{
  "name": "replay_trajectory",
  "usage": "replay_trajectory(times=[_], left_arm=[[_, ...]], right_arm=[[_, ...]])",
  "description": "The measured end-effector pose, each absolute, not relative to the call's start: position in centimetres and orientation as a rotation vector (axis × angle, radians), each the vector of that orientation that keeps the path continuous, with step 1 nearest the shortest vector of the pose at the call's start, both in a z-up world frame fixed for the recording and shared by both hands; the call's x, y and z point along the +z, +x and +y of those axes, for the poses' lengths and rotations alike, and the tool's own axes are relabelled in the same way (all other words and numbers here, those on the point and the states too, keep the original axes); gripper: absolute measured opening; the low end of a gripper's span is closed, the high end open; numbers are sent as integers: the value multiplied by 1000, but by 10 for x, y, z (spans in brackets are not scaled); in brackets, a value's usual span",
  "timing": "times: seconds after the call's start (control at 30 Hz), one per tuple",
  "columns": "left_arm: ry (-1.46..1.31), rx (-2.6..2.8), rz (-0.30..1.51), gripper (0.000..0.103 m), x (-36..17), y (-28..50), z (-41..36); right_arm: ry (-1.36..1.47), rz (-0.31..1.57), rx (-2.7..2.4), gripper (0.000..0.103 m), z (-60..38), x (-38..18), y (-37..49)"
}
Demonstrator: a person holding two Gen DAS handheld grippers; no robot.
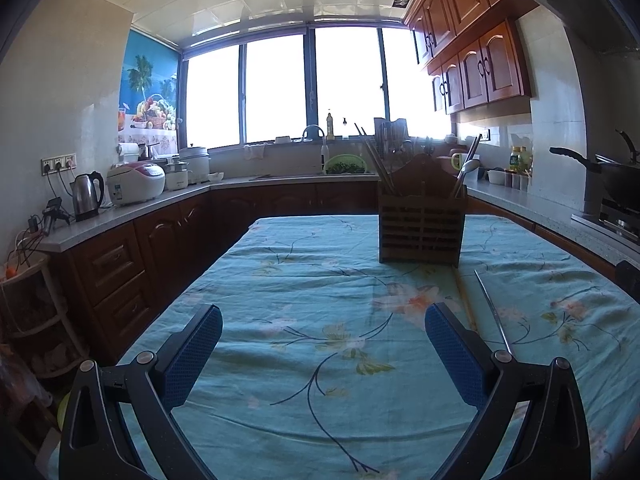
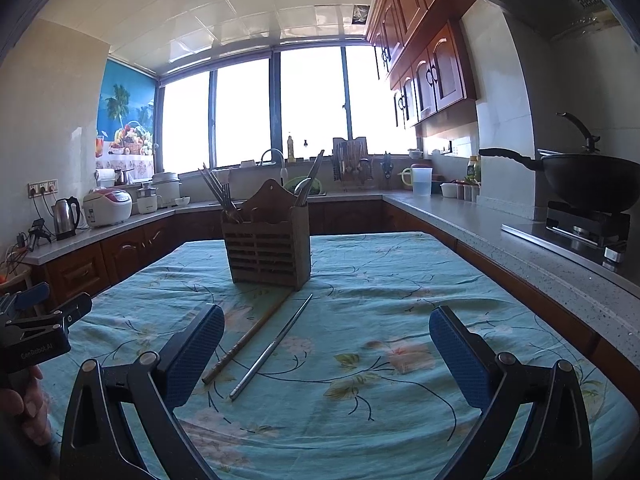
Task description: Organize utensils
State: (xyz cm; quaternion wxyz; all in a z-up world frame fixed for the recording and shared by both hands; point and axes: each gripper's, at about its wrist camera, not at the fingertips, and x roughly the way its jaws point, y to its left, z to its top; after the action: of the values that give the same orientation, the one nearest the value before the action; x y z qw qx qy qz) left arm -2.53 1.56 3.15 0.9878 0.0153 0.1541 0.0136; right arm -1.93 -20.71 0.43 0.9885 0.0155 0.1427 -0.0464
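I am standing at a table [image 2: 460, 280] covered with a turquoise floral cloth, in a kitchen lined with dark wooden cabinets and pale stone counters. A wide, bright window [image 1: 280, 88] fills the far wall above the sink. On the counter to my left sit a steel kettle [image 1: 87, 196] and a white rice cooker [image 1: 136, 182]; to my right a black wok [image 2: 592, 178] rests on the stove under a range hood. My left gripper [image 1: 323, 346] is spread wide, holding nothing, above the cloth. My right gripper [image 2: 326, 346] is likewise spread wide with nothing in it. A slatted wooden utensil holder [image 2: 267, 250] stands upright near the middle of the table, with chopsticks and a spoon poking out. Two loose chopsticks lie flat on the cloth just in front of it, side by side: a wooden chopstick [image 2: 244, 340] and a metal chopstick [image 2: 272, 348].
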Motion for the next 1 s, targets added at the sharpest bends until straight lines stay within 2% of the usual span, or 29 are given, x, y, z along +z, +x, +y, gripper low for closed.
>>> replay_trajectory(times=[1.0], left_arm=[[33, 32, 311, 102, 32, -26, 6]], right_arm=[[35, 290, -89, 103, -207, 2, -17]])
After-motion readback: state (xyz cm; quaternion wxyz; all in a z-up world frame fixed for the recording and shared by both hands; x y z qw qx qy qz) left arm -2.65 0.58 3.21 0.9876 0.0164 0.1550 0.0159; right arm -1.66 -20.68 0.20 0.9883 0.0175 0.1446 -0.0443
